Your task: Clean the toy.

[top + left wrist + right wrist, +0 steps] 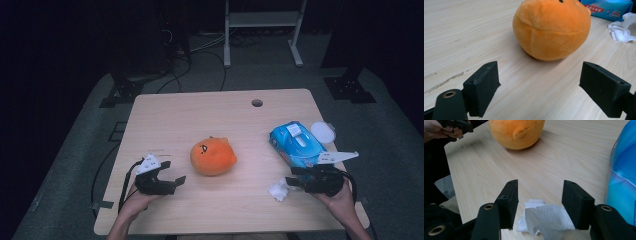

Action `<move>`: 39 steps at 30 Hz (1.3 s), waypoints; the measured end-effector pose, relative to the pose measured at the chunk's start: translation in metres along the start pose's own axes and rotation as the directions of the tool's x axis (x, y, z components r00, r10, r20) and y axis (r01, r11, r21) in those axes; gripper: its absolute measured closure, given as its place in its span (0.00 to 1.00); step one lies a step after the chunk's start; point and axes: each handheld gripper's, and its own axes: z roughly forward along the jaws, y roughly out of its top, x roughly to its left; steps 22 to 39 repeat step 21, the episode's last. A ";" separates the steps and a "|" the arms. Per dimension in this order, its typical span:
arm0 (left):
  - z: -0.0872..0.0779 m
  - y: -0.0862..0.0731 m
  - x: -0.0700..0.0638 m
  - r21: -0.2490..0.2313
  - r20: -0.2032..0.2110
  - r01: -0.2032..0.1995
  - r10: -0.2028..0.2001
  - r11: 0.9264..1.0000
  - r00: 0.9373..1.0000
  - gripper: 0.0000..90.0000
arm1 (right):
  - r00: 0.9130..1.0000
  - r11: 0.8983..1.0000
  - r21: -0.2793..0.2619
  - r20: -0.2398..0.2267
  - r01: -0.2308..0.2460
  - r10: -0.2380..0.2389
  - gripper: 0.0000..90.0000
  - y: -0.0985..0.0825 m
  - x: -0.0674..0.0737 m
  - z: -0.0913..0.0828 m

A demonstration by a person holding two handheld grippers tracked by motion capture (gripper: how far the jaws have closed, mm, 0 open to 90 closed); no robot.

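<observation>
looks like the pick-up of the crumpled tissue [544, 218] is in hand: right gripper [294, 181] at about 5 o'clock on the table [220, 107], jaws wide apart and empty, tissue lying between them, untouched. next move probably calls for a short dip and a gentle close on the soft white wad, thin, creased, likely to flatten. left gripper [172, 171] at about 8 o'clock, jaws spread, nothing held, facing the orange plush toy [552, 28] at centre. blue wipes pack [296, 144] near 3 o'clock.

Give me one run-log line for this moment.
left gripper: open, facing orange plush toy | right gripper: open over crumpled white tissue | blue wet-wipe pack: beside
</observation>
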 end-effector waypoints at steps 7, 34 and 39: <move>0.002 -0.005 0.000 0.019 -0.006 -0.006 0.006 1.000 1.000 0.16 | 1.000 1.000 -0.001 -0.001 -0.002 0.002 0.51 -0.002 0.000 0.000; 0.004 -0.010 -0.001 0.028 0.001 -0.007 0.007 1.000 1.000 0.16 | 1.000 1.000 -0.016 -0.001 -0.001 0.001 0.50 -0.005 0.000 0.000; 0.004 -0.010 -0.001 0.028 0.001 -0.007 0.007 1.000 1.000 0.16 | 1.000 1.000 -0.016 -0.001 -0.001 0.001 0.50 -0.005 0.000 0.000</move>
